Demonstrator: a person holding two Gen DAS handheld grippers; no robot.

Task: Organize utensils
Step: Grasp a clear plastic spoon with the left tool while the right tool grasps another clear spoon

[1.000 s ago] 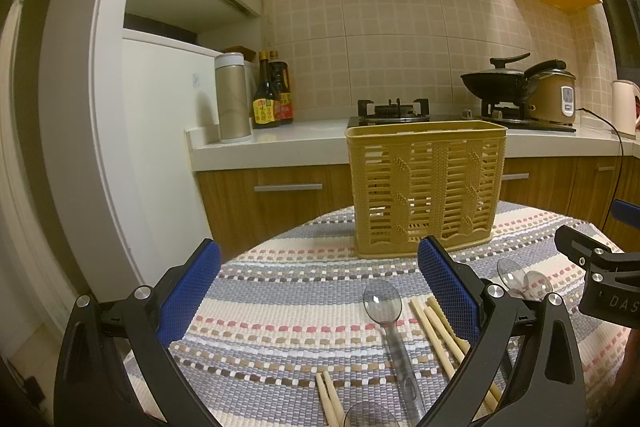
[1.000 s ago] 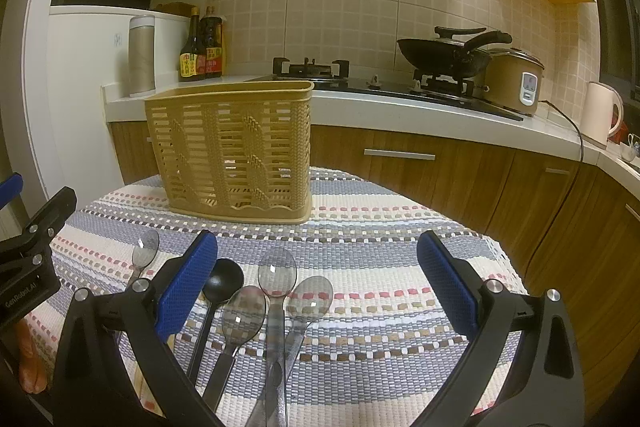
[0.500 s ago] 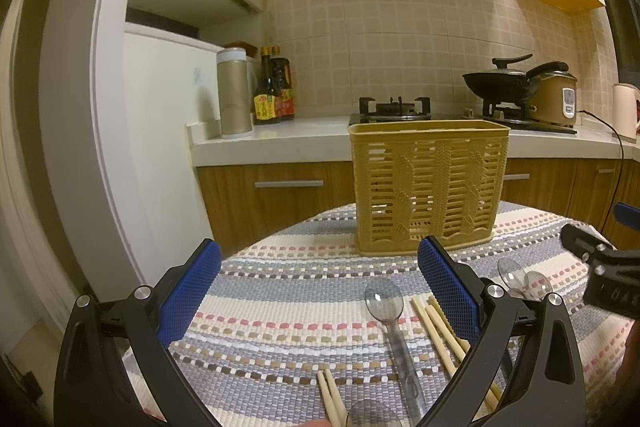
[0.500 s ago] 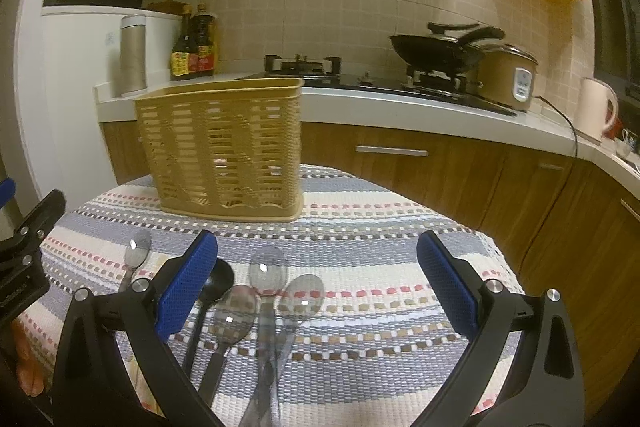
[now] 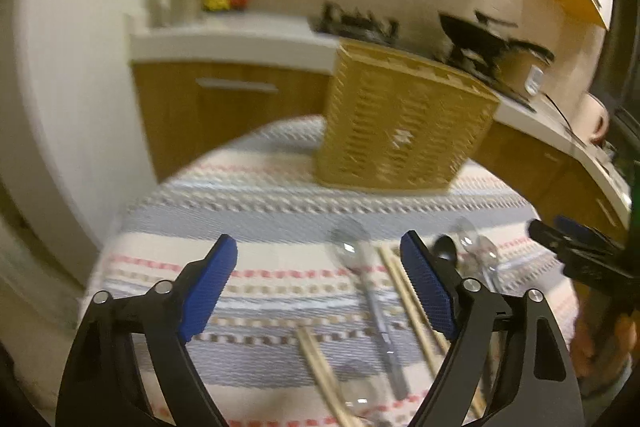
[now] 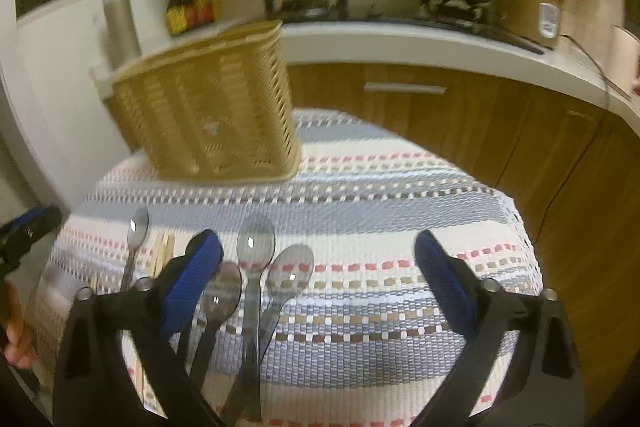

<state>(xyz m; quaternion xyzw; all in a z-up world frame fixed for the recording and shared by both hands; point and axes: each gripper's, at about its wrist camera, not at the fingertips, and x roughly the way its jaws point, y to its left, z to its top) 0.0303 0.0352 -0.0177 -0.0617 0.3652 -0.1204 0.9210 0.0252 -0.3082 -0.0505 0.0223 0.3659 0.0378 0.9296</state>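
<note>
Utensils lie loose on the striped cloth (image 6: 360, 187) that covers the surface, well short of the yellow basket (image 6: 208, 111) standing empty-looking at the far side. We judge this the approach step: nothing is picked up yet.

Our left gripper (image 5: 318, 267) hangs over bare cloth, its jaws closing with nothing between them; a clear spoon (image 5: 352, 251) and wooden chopsticks (image 5: 404, 291) lie just to its right.

Our right gripper (image 6: 316, 259) hangs above a cluster of clear spoons (image 6: 256, 247), its jaws closing too, not yet pressing on any of them.

Next, we need to lower each gripper onto one handle, line the jaws across it, close, then carry it to the basket. The pictures are blurred, so finer contact we cannot tell.
</note>
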